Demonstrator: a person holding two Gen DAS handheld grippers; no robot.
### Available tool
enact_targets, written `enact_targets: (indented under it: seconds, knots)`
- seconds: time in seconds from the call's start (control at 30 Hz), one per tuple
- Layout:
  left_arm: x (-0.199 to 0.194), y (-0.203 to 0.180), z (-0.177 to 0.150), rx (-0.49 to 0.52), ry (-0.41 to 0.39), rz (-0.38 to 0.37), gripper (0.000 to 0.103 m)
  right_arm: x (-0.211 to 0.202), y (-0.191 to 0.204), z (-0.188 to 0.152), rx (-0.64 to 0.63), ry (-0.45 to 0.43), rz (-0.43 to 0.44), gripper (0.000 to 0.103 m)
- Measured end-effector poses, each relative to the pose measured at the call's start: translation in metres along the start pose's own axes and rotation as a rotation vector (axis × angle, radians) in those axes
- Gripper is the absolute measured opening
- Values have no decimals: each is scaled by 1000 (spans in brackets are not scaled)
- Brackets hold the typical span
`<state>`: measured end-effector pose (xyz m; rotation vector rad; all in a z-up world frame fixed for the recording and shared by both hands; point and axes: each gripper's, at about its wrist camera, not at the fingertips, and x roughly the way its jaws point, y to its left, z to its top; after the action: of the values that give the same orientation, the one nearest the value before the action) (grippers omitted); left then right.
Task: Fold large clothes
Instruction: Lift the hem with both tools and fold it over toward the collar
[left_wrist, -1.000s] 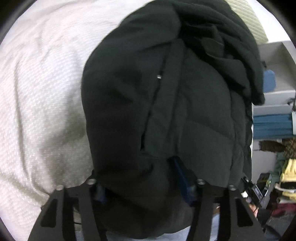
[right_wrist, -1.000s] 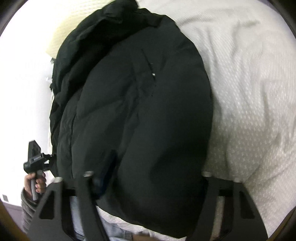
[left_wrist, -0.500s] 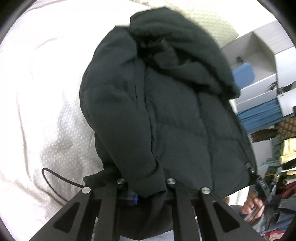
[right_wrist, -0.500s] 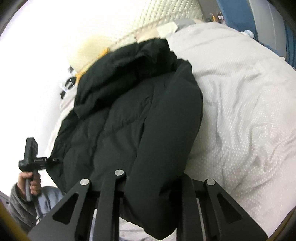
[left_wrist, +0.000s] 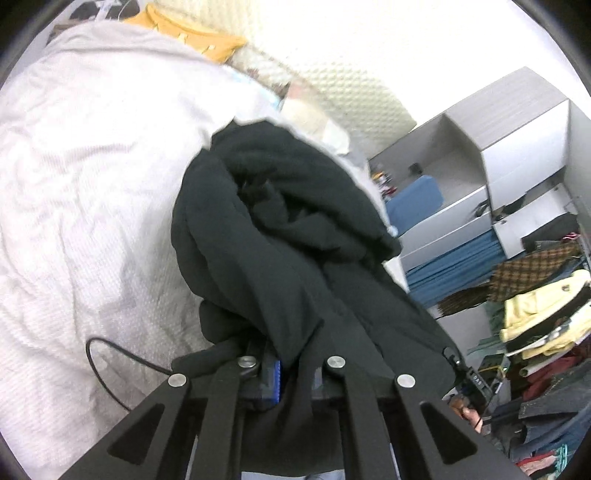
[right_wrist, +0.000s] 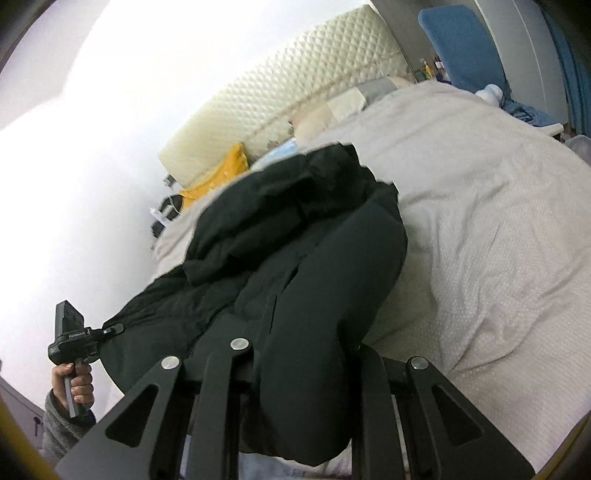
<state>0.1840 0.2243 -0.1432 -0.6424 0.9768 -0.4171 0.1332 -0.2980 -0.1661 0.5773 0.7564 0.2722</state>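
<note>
Black puffer jacket (left_wrist: 295, 258) is now off the bed at its near edge: both tongs have clamped the hem and lifted it, where a second ago the jacket lay flat and the tongs stood wide around the fabric. Left tongs (left_wrist: 291, 373) are pinched together on a bunch of hem, blue pad just visible beside it. Right tongs (right_wrist: 306, 354) are clamped on a thicker padded roll (right_wrist: 317, 332) of the same jacket, probably a sleeve or side panel. Hood end (right_wrist: 325, 177) still rests on the white bedspread (right_wrist: 480, 221), so the jacket hangs as a slope from the grip down to the bed. Judgement: grasp step done, fold-over toward the hood comes next. Risk: bulky padding slipping from the right grip. Black cable (left_wrist: 107, 365) lies on the bedspread beside the left tongs; cluttered shelves (left_wrist: 517, 184) stand beyond.
</note>
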Motion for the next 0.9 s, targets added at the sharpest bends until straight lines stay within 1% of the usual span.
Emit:
enact_targets:
  seconds: [0.1, 0.17, 0.23, 0.33, 0.5, 0.67, 0.73, 0.8, 0.9]
  knots:
    - [-35, -5, -2, 10, -26, -21, 4, -28, 6, 0, -13, -26, 37, 17]
    - [-59, -12, -7, 35, -37, -38, 4, -42, 10, 0, -20, -33, 56, 17]
    - [-79, -21, -9, 66, -31, -64, 4, -60, 16, 0, -39, -34, 75, 17]
    - [-107, -30, -22, 98, -27, -83, 4, -83, 20, 0, -64, -29, 63, 17]
    - [-141, -36, -48, 109, -1, -99, 3, -125, 27, -7, -94, -3, 67, 17]
    - [-179, -43, -67, 106, -33, -122, 3, -163, 45, -21, -133, 15, 102, 17]
    - [-181, -46, -70, 107, -40, -112, 3, -172, 54, -23, -148, 20, 111, 17]
    - [-179, -47, -65, 103, -32, -101, 3, -176, 58, -19, -143, 23, 116, 18]
    - [-172, -48, -59, 100, -24, -104, 3, -168, 56, -6, -130, 26, 100, 18]
